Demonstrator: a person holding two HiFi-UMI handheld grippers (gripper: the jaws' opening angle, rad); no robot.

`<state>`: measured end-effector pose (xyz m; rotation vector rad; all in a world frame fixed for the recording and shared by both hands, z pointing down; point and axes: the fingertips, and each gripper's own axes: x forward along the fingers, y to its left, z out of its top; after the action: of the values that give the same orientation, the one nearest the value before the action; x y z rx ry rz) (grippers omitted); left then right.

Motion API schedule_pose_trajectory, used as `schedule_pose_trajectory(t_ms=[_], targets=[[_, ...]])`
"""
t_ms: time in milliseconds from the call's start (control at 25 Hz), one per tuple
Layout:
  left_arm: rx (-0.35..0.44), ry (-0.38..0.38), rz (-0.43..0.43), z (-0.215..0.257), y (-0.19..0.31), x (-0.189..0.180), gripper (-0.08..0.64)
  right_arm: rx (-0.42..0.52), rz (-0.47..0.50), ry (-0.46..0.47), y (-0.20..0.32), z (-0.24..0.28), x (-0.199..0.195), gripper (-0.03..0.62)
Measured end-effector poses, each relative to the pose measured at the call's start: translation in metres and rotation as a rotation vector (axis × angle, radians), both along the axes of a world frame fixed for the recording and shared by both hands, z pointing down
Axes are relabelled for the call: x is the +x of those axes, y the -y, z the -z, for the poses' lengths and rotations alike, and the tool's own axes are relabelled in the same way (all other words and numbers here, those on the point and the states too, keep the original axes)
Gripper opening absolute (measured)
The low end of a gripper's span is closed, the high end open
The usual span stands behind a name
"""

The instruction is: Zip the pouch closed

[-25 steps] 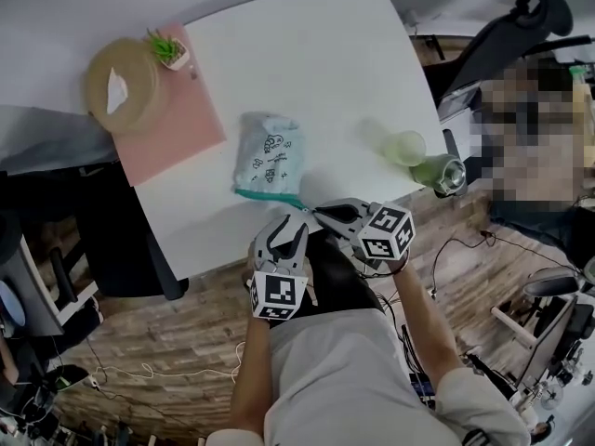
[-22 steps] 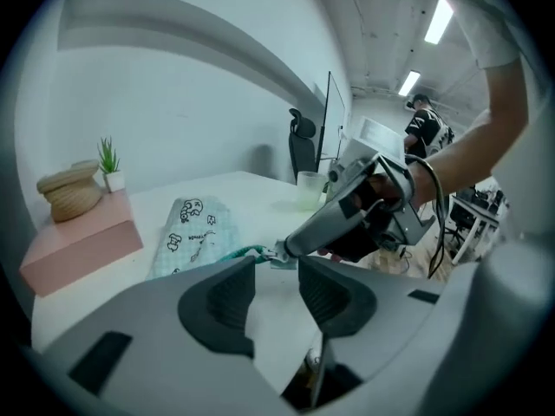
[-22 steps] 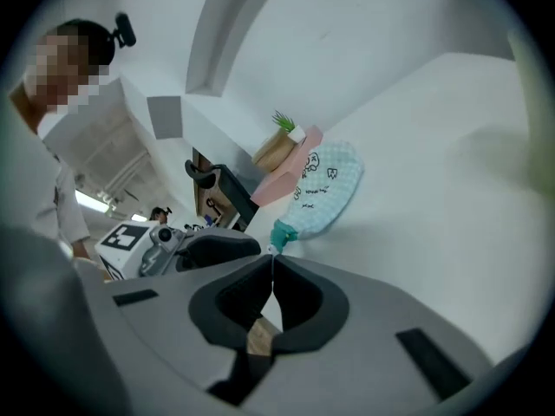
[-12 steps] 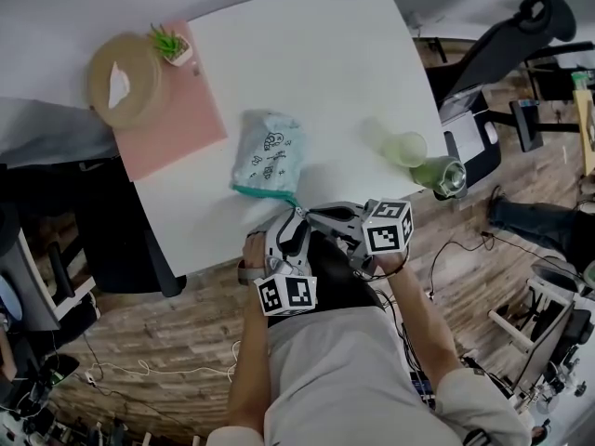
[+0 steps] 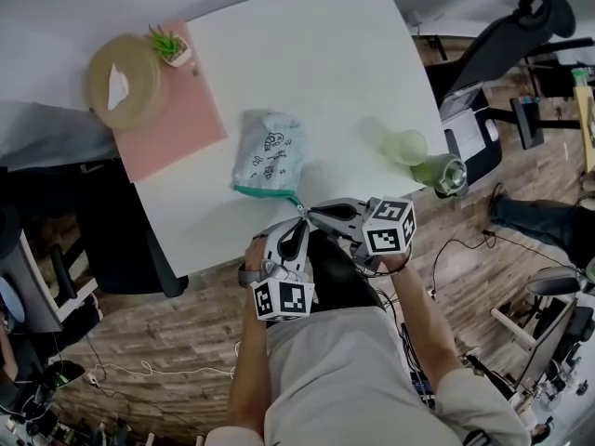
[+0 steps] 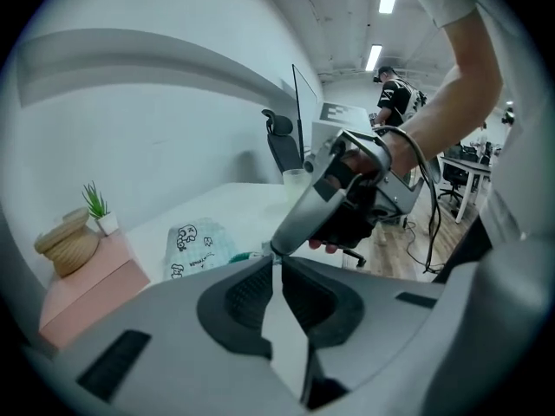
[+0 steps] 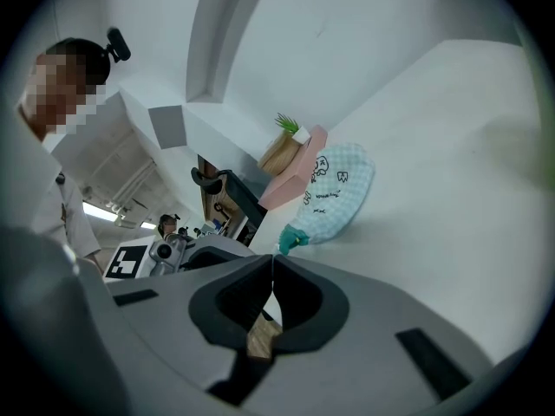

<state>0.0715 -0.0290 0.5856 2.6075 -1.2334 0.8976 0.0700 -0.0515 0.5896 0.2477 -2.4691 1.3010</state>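
Pouch [image 5: 270, 156]: flat on the white counter [image 5: 325, 72], teal zip end toward the near edge.
Left claw [image 6: 276, 258]: pressed together, just beside that end.
Right claw [image 7: 274, 256]: pressed together at the zip end, possibly touching it.

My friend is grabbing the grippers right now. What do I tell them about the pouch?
Left gripper: jaws together, tip at the pouch's near corner.
Right gripper: jaws together, tip meeting the left one's.
Pouch: lies flat on the white table, with its teal zipper edge towards you.
Done: both grippers are at the zipper's end. I can't tell whether either pinches anything, or how far it's zipped.
Left: probably steady the pouch, then run the zip shut.
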Motion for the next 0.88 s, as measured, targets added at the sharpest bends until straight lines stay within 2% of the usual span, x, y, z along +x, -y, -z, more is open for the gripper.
schedule_pose_trajectory(t_ms=[120, 200, 360, 480, 680, 760, 840, 880], targets=[[0.009, -0.062, 0.054, 0.011, 0.005, -0.005, 0.03, 0.014, 0.003, -0.014, 0.001, -0.001, 0.001, 0.003], [0.003, -0.076, 0.067, 0.012, 0.008, -0.009, 0.031, 0.018, 0.008, -0.021, 0.0, -0.001, 0.002, 0.003], [-0.024, -0.052, 0.014, 0.005, 0.008, -0.004, 0.089, 0.006, 0.006, -0.005, -0.001, 0.001, 0.002, 0.003], [-0.032, -0.056, 0.004, 0.003, 0.009, -0.004, 0.089, 0.005, 0.02, 0.003, -0.003, 0.002, 0.0, 0.003], [-0.056, -0.086, -0.055, 0.001, 0.008, -0.001, 0.072, 0.016, 0.097, 0.0, -0.006, 0.005, 0.0, 0.003], [-0.061, -0.074, -0.096, 0.0, 0.007, 0.002, 0.069, 0.013, 0.121, 0.001, -0.006, 0.004, 0.0, 0.003], [-0.063, -0.051, -0.127, -0.001, 0.006, 0.005, 0.007, 0.01, 0.126, 0.007, -0.004, 0.005, -0.001, 0.003], [-0.065, -0.047, -0.128, -0.001, 0.006, 0.005, -0.002, 0.01, 0.124, 0.009, -0.003, 0.005, 0.0, 0.003]])
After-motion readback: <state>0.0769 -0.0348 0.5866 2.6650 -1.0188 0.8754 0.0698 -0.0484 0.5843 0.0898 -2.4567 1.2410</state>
